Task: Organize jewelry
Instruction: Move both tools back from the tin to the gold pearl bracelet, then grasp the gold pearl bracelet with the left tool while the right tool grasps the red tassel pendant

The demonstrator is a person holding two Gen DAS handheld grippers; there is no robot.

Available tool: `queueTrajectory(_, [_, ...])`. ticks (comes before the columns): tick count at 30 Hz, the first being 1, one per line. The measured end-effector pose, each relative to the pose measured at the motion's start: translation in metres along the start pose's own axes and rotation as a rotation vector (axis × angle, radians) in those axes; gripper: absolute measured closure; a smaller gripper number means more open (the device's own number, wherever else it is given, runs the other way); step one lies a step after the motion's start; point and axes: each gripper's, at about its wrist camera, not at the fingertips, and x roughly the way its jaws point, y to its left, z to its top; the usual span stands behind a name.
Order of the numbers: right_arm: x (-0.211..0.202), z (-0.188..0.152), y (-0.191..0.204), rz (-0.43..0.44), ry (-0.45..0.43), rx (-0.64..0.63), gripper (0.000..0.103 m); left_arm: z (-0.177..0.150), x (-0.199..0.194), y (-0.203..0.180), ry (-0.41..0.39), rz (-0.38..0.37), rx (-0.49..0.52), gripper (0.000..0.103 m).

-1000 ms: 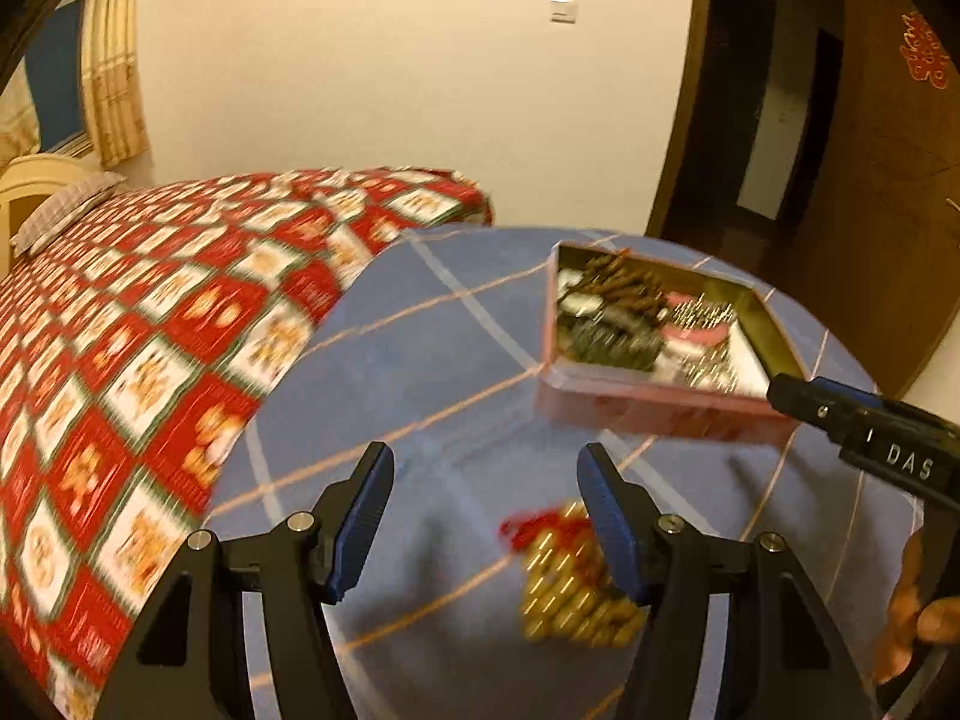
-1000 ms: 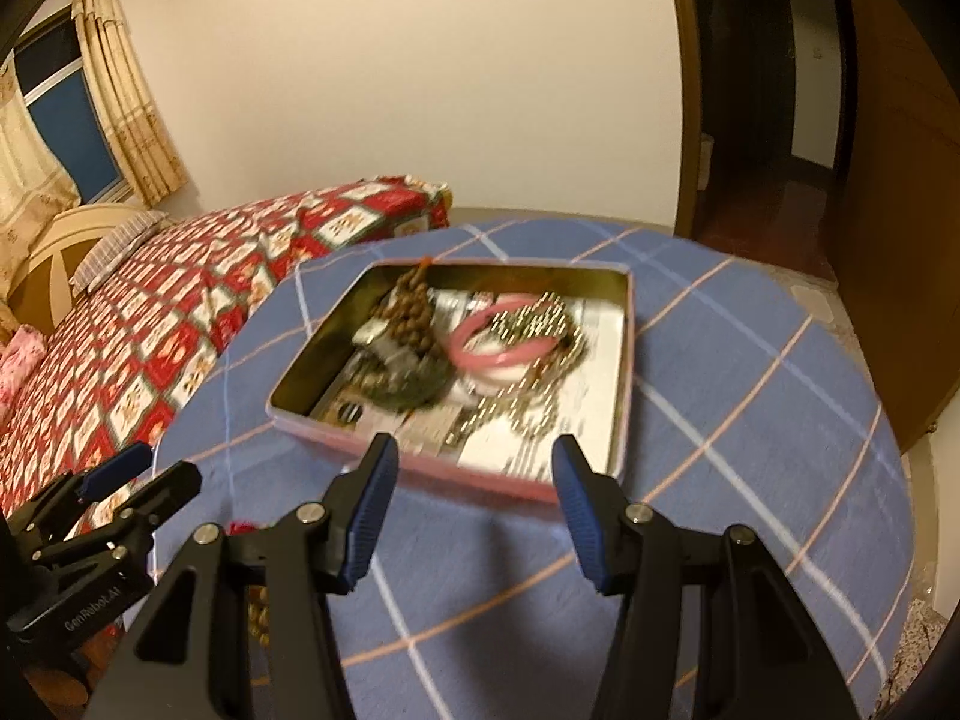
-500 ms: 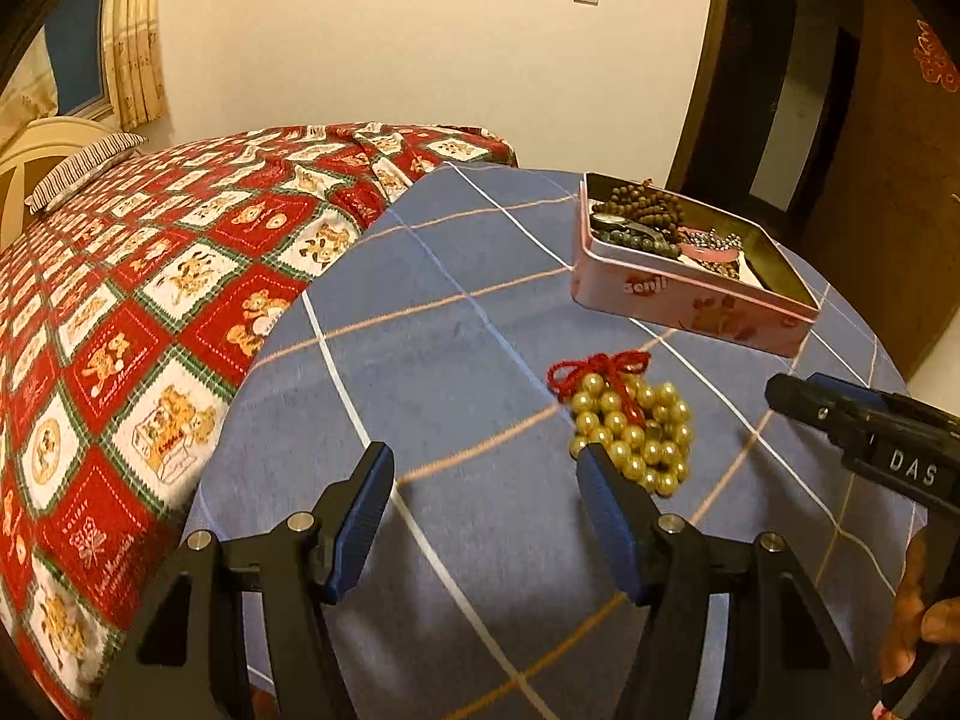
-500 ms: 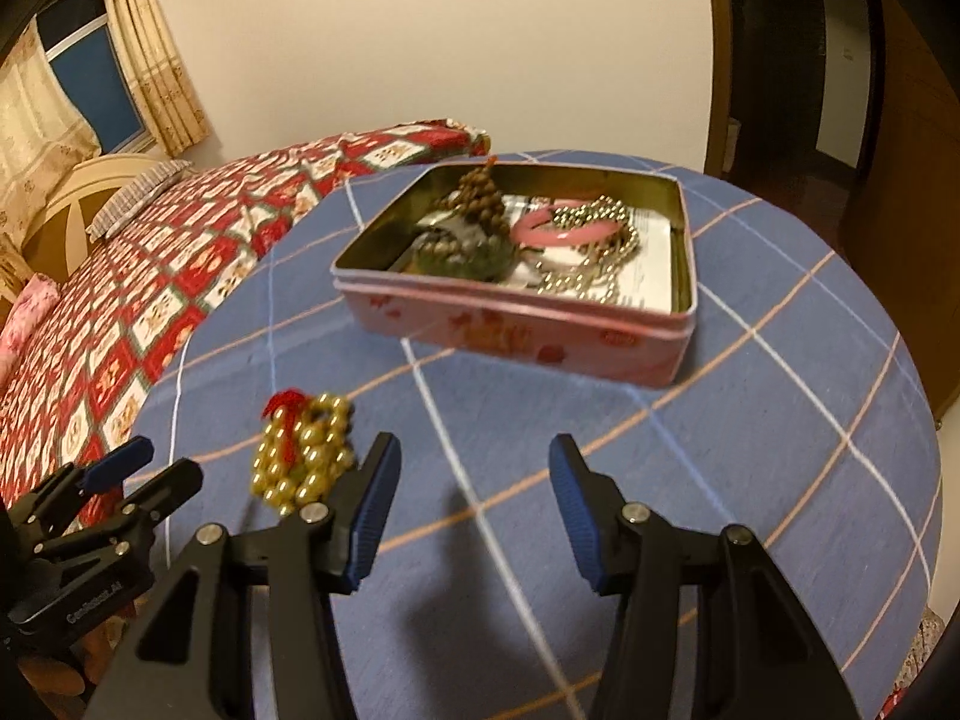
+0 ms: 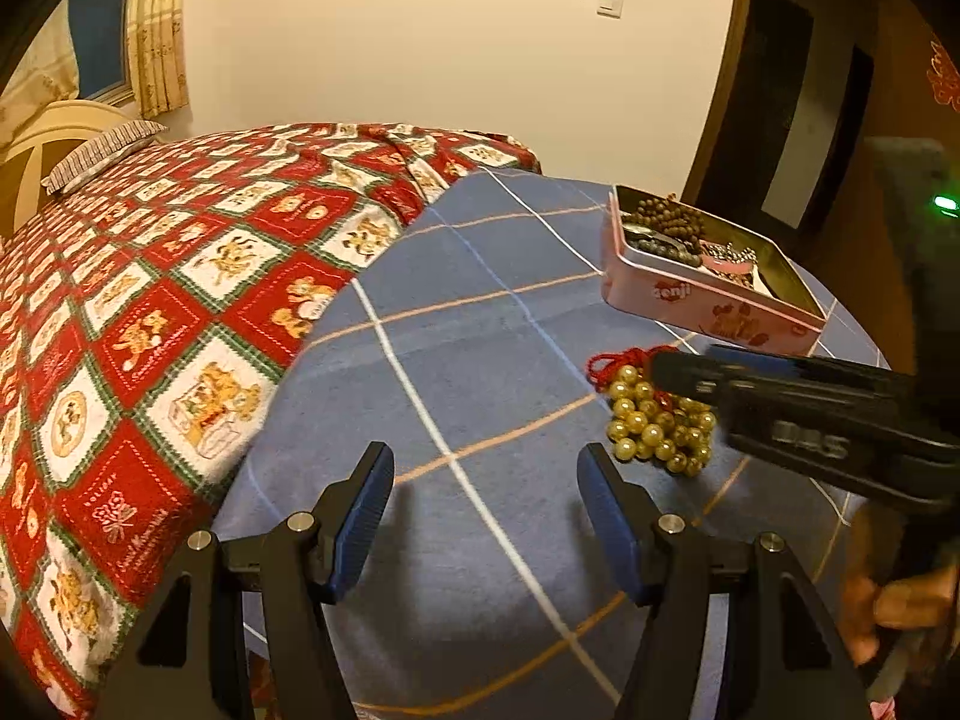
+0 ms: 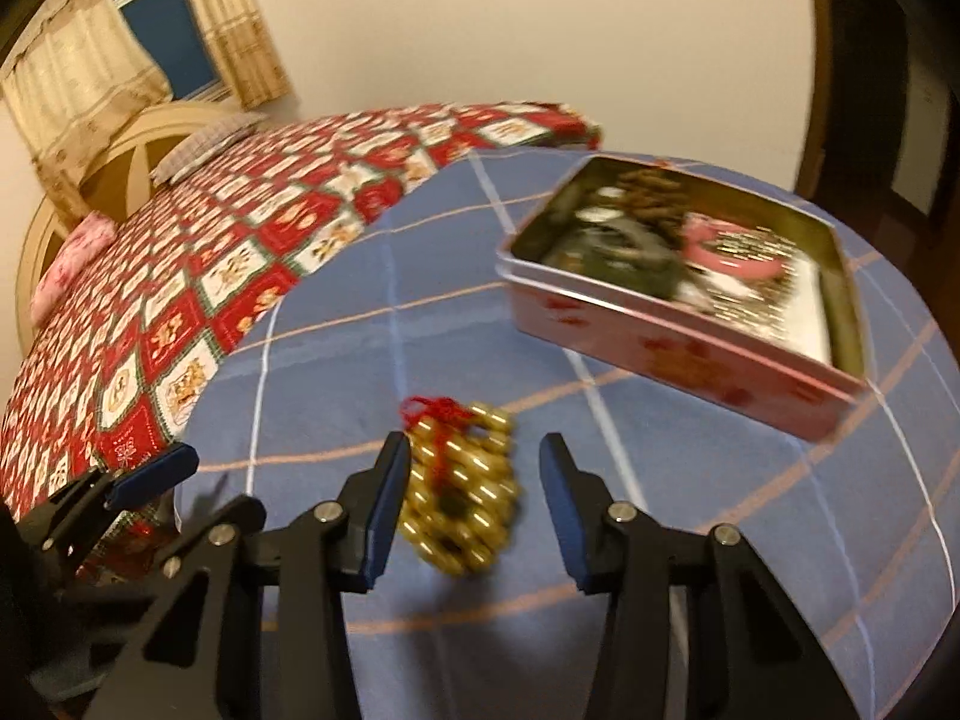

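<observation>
A gold bead bracelet with a red tassel [image 6: 462, 492] lies on the blue checked tablecloth [image 6: 690, 480]. My right gripper [image 6: 474, 468] is open, its fingers on either side of the bracelet. The bracelet also shows in the left wrist view [image 5: 651, 426], partly hidden by the right gripper's body. My left gripper [image 5: 485, 480] is open and empty over bare cloth to the bracelet's left. A pink tin [image 6: 678, 348] holding brown beads, a pink bangle and chains stands farther back, and shows in the left wrist view [image 5: 702, 300].
A bed with a red patterned quilt [image 5: 180, 300] adjoins the table on the left. A dark doorway [image 5: 798, 108] is behind the tin. The round table's edge [image 6: 936, 360] curves off at the right.
My right gripper has moved left and down from in front of the tin until its open fingers straddle the bracelet. My left gripper has drawn back from the bracelet and tin.
</observation>
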Motion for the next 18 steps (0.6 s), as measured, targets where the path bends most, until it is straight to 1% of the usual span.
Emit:
queueTrajectory(2, [0.014,0.006,0.008,-0.011,0.016,-0.023,0.056,0.000,-0.002,0.004,0.000,0.006,-0.005,0.039])
queueTrajectory(4, [0.024,0.008,0.010,-0.024,0.035,-0.030,0.073,0.000,-0.003,0.008,0.000,0.009,-0.013,0.039])
queueTrajectory(5, [0.029,0.008,0.010,-0.003,0.053,-0.024,0.084,0.000,-0.003,0.010,0.000,0.010,-0.016,0.039])
queueTrajectory(6, [0.028,0.008,0.009,0.008,0.048,-0.016,0.092,-0.001,-0.003,0.012,0.001,0.011,-0.020,0.039])
queueTrajectory(12, [-0.006,0.016,-0.005,0.014,-0.060,0.045,0.093,-0.001,0.001,0.014,0.011,-0.012,-0.044,0.039])
queueTrajectory(14, [-0.024,0.022,-0.018,0.034,-0.105,0.098,0.093,-0.001,0.002,0.010,0.012,-0.020,-0.037,0.039])
queueTrajectory(18, [-0.049,0.024,-0.039,0.028,-0.149,0.155,0.093,0.000,0.004,-0.001,0.012,-0.040,-0.014,0.039])
